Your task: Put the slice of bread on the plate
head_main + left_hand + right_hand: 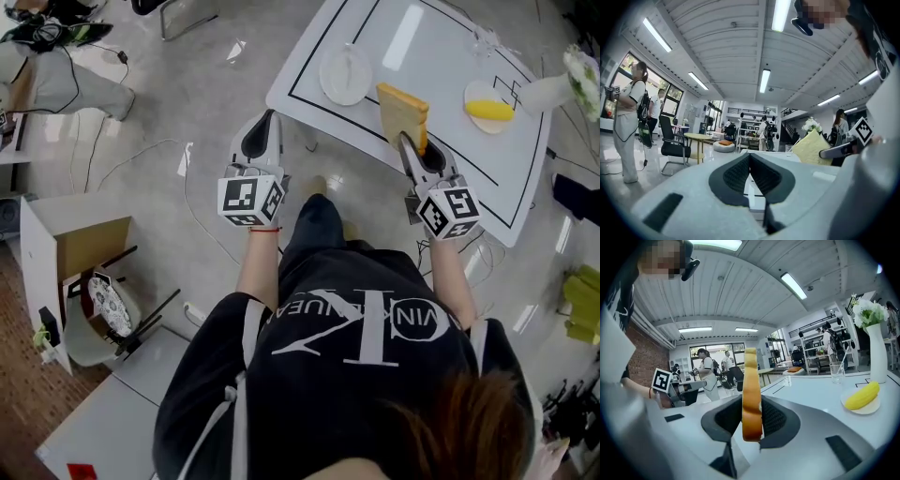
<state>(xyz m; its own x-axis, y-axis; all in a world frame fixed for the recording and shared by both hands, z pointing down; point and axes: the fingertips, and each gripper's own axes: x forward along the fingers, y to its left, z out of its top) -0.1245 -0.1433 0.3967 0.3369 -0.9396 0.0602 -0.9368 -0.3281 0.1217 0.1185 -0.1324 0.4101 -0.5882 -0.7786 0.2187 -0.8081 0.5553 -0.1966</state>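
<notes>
**Carry stage, bread in transit.** The right gripper (411, 150) is clamped on the slice of bread (403, 112), both pads pressing its faces. The slice stands upright on edge, above the near part of the white table (422, 37). The left gripper (268, 120) is closed with its pads together and nothing between them (it hangs off the table's near-left corner, over the floor). The empty plate (337, 86) lies on the table beyond and to the left of the slice, near but not beneath it.

The step in hand is judged to be delivery. The next move calls for bringing the slice over the plate, tipping it flat and lowering it before release.

A second plate (472, 94) to the right carries a yellow item (489, 110). A vase of flowers (876, 357) and a glass (837, 372) stand farther back. The tabletop is glossy, with black lines marked on it.

The room is a large open hall with a pale reflective floor, strip lights and chairs. Several people stand in the background.
</notes>
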